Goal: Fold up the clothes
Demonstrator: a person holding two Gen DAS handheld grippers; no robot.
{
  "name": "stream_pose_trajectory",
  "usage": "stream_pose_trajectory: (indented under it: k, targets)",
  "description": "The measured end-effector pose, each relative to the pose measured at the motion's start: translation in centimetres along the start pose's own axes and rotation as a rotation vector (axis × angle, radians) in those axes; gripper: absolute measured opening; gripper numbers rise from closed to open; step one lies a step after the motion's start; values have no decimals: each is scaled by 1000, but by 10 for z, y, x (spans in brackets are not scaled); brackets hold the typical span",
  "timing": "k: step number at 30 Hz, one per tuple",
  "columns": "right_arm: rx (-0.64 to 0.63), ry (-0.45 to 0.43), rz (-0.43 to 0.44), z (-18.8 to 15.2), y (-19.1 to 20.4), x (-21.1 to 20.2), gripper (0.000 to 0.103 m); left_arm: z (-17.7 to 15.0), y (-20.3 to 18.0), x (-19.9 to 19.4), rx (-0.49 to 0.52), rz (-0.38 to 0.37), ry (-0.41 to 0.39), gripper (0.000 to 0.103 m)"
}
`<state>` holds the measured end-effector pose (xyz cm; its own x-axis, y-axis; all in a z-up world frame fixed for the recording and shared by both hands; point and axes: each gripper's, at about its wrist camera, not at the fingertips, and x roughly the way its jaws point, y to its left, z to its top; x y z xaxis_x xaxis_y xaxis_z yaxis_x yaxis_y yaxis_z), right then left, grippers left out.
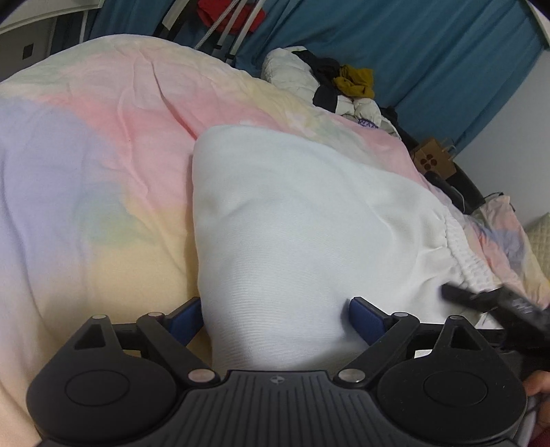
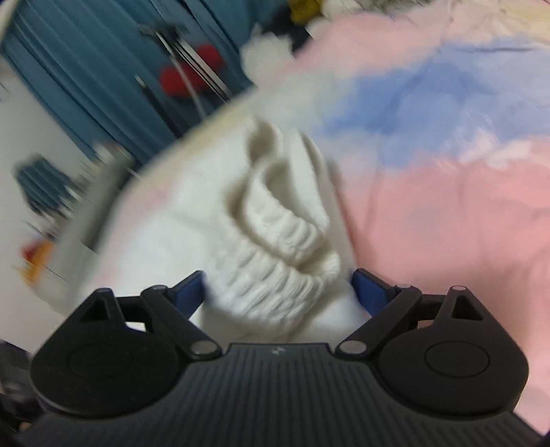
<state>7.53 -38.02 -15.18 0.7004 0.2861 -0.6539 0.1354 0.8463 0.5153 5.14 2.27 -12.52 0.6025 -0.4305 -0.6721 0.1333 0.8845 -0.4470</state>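
Two claws each pinch white trousers on the bed: left claw (image 1: 275,318) grips plain cloth, right claw (image 2: 278,287) the ribbed elastic waistband (image 2: 275,271). The white trousers (image 1: 292,213) stretch forward from the left claw across a pastel duvet (image 1: 103,154); beyond lies a clothes pile (image 1: 330,86).

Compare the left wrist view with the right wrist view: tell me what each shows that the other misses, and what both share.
Only the left wrist view shows a cardboard box beyond the bed's far edge and the right gripper reaching the white garment at its elastic waistband.

Only the right wrist view, though blurred, shows that waistband bunched up close between its fingers.

Both show the garment, pastel bedding, blue curtain and something red.
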Motion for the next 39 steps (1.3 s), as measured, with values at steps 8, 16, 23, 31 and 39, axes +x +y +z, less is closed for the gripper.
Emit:
stream_pose_trajectory:
  k: [8,16,23,31,39]
  targets:
    - [61,-26,102,-3,-1,0,95,2,-2,3,-3,8,-1,91]
    - [64,-87,188,3,7,-20,76,9,-9,16,-10,15,-9,88]
    - [58,-26,36,-7,3,-8,56,7,-19,15,39,36,-40,74]
    - [48,-151,99,4,27,-36,41,8,-31,-12,51,5,-112,40]
    - [67,-343,228,39,32,-88,40,38,-83,-53,72,-83,-203,37]
